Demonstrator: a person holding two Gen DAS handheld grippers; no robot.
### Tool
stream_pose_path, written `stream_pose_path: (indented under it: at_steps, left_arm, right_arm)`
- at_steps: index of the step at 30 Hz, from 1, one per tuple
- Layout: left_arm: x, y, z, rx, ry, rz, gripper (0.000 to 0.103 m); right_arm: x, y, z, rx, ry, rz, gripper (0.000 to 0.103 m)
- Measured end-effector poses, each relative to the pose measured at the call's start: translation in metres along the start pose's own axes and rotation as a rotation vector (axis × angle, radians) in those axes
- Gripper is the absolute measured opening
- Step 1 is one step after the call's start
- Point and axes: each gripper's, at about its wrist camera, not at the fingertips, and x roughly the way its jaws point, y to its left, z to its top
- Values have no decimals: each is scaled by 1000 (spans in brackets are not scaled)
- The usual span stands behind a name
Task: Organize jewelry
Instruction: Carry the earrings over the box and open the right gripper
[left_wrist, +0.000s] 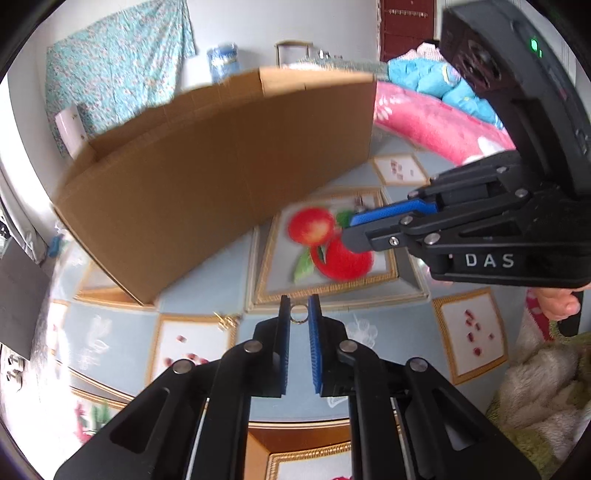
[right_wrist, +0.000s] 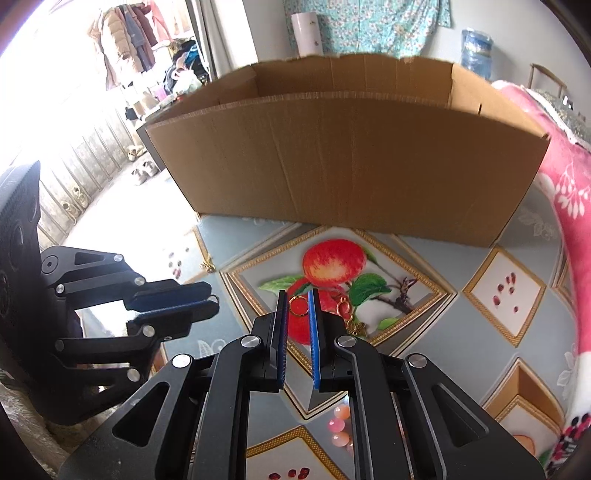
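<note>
**Spotter:** Where is the jewelry relative to your jaws?

**Me:** On my left wrist camera, the thin gold ring sits right between the fingertips of the left gripper, at the very end of the blue pads. On the right wrist camera, the gold hoop sits the same way at the tips of the right gripper. A gold chain piece lies just right of that gripper on the tablecloth, over the apple print.

**Spotter:** How do the pieces look?

**Me:** Both are plain, thin, round bands of gold wire, and I see them face-on. The chain piece has small linked loops and ends in a flower charm. Some pink beads lie nearer to me, partly hidden behind the right gripper's frame.

**Spotter:** And the jaws?

**Me:** Both pairs are drawn in narrow. The left pads touch the ring on either side, so I read that as a pinch. From the right camera I see a wire loop poking out past the left tips. The right pads flank the hoop closely and seem to grip it too. The cardboard box stands open beyond both grippers.
</note>
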Motion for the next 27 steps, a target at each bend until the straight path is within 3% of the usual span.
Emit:
stream_pose_path:
  at_steps: [6,11,15,20,23,27]
  left_arm:
    - [-50,19,40,-30,-167,-6,9]
    - [-51,38,80,-50,-242,-20,9]
    - [-24,64,108,-123,-185,-86,9]
    - [29,97,142,-221,-41,-157,9]
    - [55,108,153,-268,35,-161,10]
    - [71,113,160,-295,73,-157,10]
  right_arm:
    - [-55,1,33,-22,-165,43,8]
    - [-75,-9,70,-50,-266,79,8]
    - [-51,-29,107,-5,-201,162,8]
    - [-6,-55,150,93,-62,267,9]
    - [17,-66,170,141,-2,298,9]
    - [38,-80,182,189,52,318,12]
